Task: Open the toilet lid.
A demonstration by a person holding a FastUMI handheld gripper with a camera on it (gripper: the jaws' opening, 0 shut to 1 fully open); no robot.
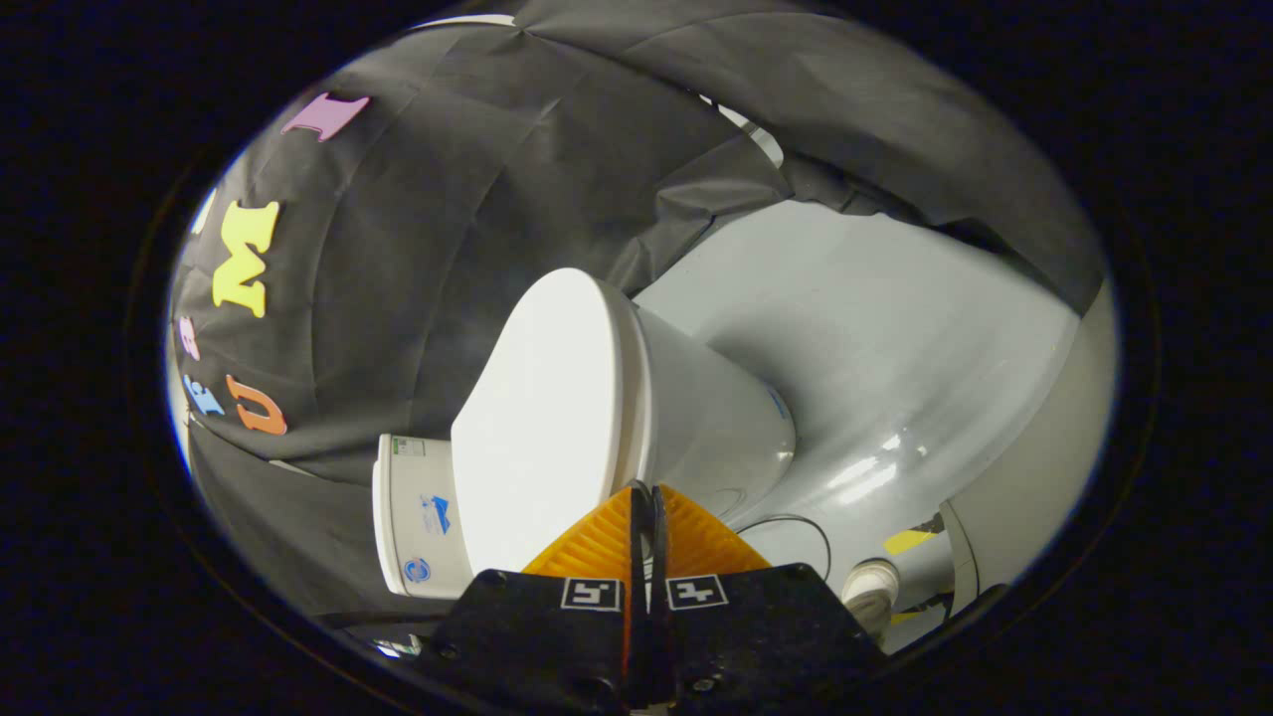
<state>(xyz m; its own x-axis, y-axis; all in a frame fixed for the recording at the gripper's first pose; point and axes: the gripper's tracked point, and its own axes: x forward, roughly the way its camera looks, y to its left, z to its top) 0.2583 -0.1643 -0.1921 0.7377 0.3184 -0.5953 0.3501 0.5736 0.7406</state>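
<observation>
Filling the space just ahead of the hand-held gripper (pixel 644 489), the toilet (pixel 696 418) appears rolled sideways because the tool is held tilted. Its lid (pixel 542 418) lies closed on the bowl, the rim at the fingertips. The fingers are pressed together, holding nothing, probably to wedge under that edge and lift.

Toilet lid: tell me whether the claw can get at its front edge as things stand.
Probably yes. The claw sits right at the front edge of the closed toilet lid, nothing lying between them. But its fingers are pressed together, so it could likely only nudge the lid up, not grip it.
</observation>
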